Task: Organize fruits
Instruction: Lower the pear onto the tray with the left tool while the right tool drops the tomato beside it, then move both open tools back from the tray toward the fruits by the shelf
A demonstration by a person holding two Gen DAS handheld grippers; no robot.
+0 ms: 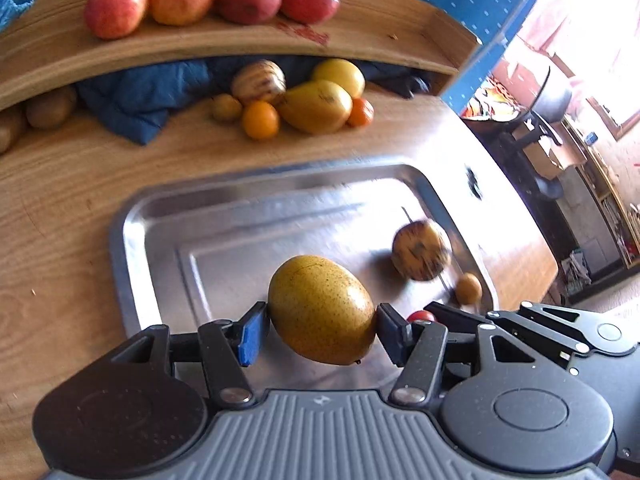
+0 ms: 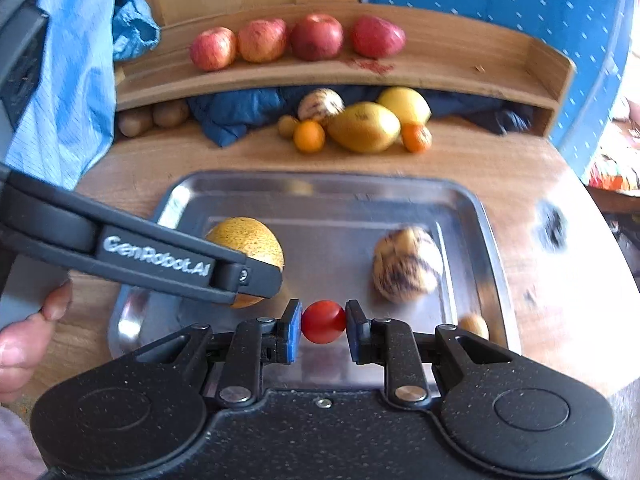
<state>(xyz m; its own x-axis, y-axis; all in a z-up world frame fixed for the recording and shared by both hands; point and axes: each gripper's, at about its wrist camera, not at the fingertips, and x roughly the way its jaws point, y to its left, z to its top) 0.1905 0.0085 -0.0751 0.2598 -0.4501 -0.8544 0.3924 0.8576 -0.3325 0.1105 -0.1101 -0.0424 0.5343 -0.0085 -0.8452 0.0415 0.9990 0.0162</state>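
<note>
A small red tomato (image 2: 323, 321) is clamped between the pads of the right gripper (image 2: 323, 326), held above the near edge of a metal tray (image 2: 320, 184). Just to its left, a speckled yellow mango (image 1: 322, 310) is gripped by the left gripper (image 1: 320, 328) over the same tray. Farther in, a striped round fruit (image 2: 406, 264) and a small brown fruit (image 2: 474, 326) are seen in the tray, blurred. Beyond, yellow and orange fruits (image 2: 364, 126) are piled on the wooden table (image 2: 520, 168), and four red apples (image 2: 298, 40) are lined on the shelf (image 2: 460, 64).

A lived-in home room.
Fruit sat on a wooden desk (image 2: 500, 168) with shelf (image 2: 440, 68); cluttered shelving (image 1: 608, 208) stood behind.
</note>
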